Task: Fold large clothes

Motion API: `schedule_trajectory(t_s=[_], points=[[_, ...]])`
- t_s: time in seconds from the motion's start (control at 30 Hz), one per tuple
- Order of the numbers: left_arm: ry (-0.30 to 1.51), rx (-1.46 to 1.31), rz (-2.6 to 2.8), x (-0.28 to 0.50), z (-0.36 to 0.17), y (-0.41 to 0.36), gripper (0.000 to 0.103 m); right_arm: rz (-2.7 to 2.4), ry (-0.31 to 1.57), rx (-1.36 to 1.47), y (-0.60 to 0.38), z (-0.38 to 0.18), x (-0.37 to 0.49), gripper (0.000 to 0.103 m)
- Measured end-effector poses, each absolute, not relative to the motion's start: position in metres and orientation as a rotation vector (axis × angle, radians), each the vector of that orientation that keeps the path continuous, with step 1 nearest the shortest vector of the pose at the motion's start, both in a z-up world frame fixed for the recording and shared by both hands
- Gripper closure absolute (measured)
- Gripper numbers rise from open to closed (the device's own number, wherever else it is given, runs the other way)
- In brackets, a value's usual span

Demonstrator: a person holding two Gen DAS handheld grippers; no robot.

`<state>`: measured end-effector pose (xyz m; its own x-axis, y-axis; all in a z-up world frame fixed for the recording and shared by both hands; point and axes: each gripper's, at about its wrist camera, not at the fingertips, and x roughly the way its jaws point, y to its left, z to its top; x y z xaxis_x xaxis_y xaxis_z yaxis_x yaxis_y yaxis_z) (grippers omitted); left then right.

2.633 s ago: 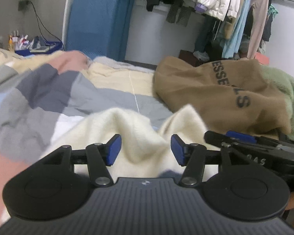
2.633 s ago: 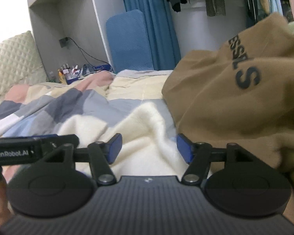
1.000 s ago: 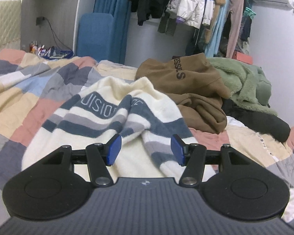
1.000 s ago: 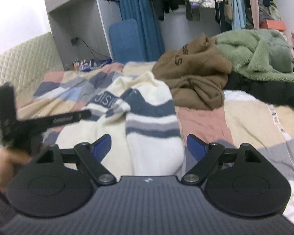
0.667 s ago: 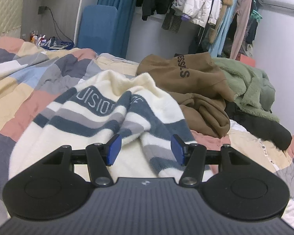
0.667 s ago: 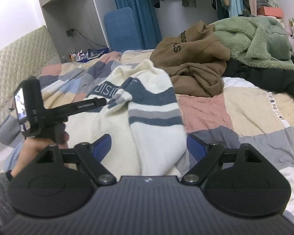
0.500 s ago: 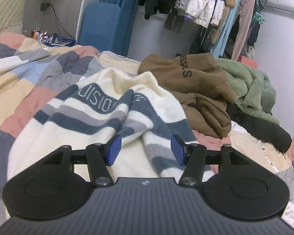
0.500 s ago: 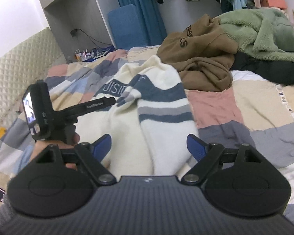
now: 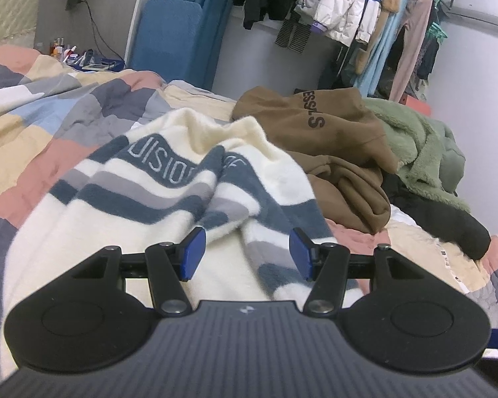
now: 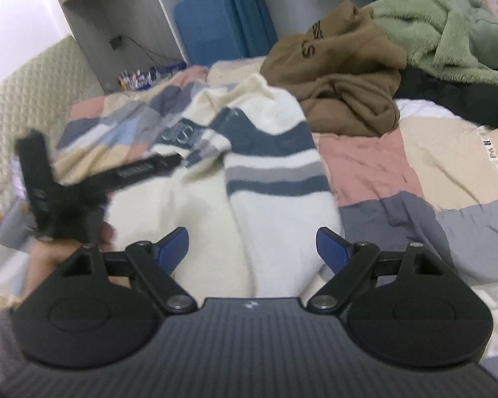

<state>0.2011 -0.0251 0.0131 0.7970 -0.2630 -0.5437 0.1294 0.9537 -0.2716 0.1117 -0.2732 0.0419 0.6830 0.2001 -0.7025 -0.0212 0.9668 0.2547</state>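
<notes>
Both of your grippers have dropped closer to the striped sweater, which lies rumpled on the patchwork quilt, long axis running away from you, left gripper and right gripper both spread and empty, neither clearly nearer.

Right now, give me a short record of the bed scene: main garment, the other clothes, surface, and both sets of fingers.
main garment: cream striped sweater, spread rumpled on the bed, not folded
other clothes: brown hoodie, green fleece, black garment, piled beside the sweater
surface: patchwork quilt
left gripper: fingers open over the sweater, not pinching it
right gripper: fingers wide open above the sweater's lower part
</notes>
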Motion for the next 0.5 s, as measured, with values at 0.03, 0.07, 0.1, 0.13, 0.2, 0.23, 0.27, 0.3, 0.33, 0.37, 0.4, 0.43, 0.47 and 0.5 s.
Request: schedule_trajectory(t_s=[0.03, 0.07, 0.1, 0.13, 0.2, 0.23, 0.27, 0.3, 0.33, 0.37, 0.4, 0.43, 0.47, 0.5], points=[[0.614, -0.234, -0.211, 0.202, 0.012, -0.023, 0.041, 0.125, 0.817, 0.22, -0.274, 0.034, 0.118, 0.018], [0.614, -0.24, -0.21, 0.203, 0.011, -0.022, 0.041, 0.126, 0.818, 0.207, -0.275, 0.027, 0.124, 0.018], [0.614, -0.247, -0.205, 0.204, 0.009, -0.02, 0.041, 0.128, 0.816, 0.194, -0.276, 0.019, 0.131, 0.018], [0.614, -0.249, -0.2, 0.205, 0.008, -0.018, 0.041, 0.13, 0.821, 0.182, -0.276, 0.013, 0.137, 0.018], [0.615, -0.242, -0.186, 0.206, 0.002, -0.017, 0.041, 0.144, 0.827, 0.171, -0.276, 0.0, 0.147, 0.018], [0.62, -0.235, -0.174, 0.206, -0.001, -0.017, 0.041, 0.161, 0.832, 0.175, -0.275, -0.007, 0.151, 0.018], [0.624, -0.229, -0.169, 0.206, -0.003, -0.016, 0.041, 0.17, 0.838, 0.18, -0.275, -0.013, 0.154, 0.018], [0.626, -0.22, -0.169, 0.207, -0.005, -0.017, 0.041, 0.172, 0.849, 0.186, -0.274, -0.02, 0.158, 0.018], [0.624, -0.213, -0.172, 0.206, -0.006, -0.017, 0.041, 0.169, 0.864, 0.193, -0.273, -0.026, 0.162, 0.018], [0.622, -0.206, -0.172, 0.207, -0.008, -0.018, 0.041, 0.166, 0.872, 0.195, -0.271, -0.033, 0.165, 0.018], [0.625, -0.197, -0.17, 0.207, -0.01, -0.019, 0.041, 0.157, 0.878, 0.192, -0.269, -0.04, 0.167, 0.018], [0.629, -0.187, -0.17, 0.208, -0.013, -0.02, 0.041, 0.149, 0.889, 0.185, -0.267, -0.047, 0.17, 0.018], [0.63, -0.179, -0.171, 0.208, -0.016, -0.02, 0.041, 0.141, 0.898, 0.17, -0.264, -0.054, 0.171, 0.018], [0.635, -0.168, -0.166, 0.208, -0.019, -0.02, 0.041, 0.126, 0.909, 0.163, -0.263, -0.06, 0.173, 0.019]])
